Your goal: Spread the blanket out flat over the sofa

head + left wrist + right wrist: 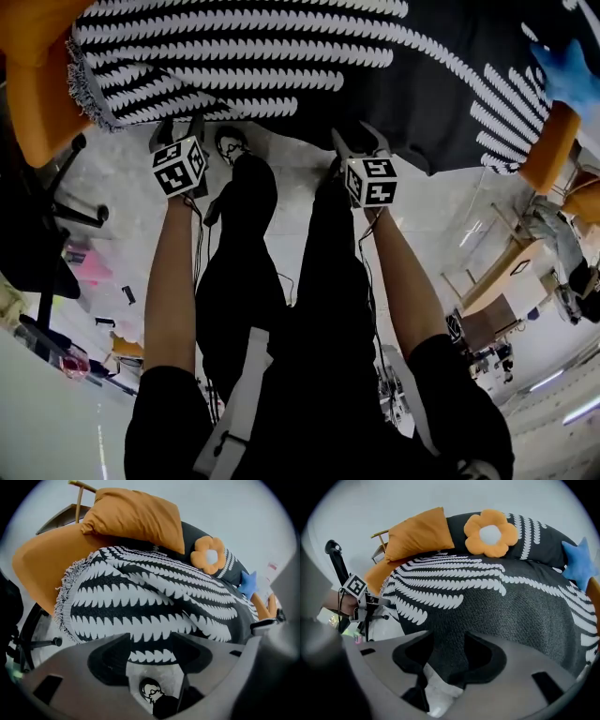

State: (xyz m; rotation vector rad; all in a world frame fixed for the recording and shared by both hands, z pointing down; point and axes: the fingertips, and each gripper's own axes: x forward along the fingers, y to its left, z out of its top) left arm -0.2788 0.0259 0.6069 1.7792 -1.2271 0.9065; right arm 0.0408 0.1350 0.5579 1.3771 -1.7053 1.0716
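A black blanket (281, 56) with white leaf stripes lies over the orange sofa (37, 94), its front edge hanging toward the floor. My left gripper (178, 127) is at that edge near the fringed left corner. In the left gripper view its jaws (150, 644) stand open, with the blanket (154, 602) hem just beyond the tips and nothing pressed. My right gripper (359, 141) is at the hem further right. There the jaws (446, 644) stand wide, and a hanging fold of the blanket (497, 602) lies loosely between them.
An orange pillow (419, 534), a flower cushion (490, 531) and a blue star cushion (579, 564) rest at the sofa's back. A black chair base (66, 202) stands on the floor at the left. Wooden furniture (506, 272) is at the right.
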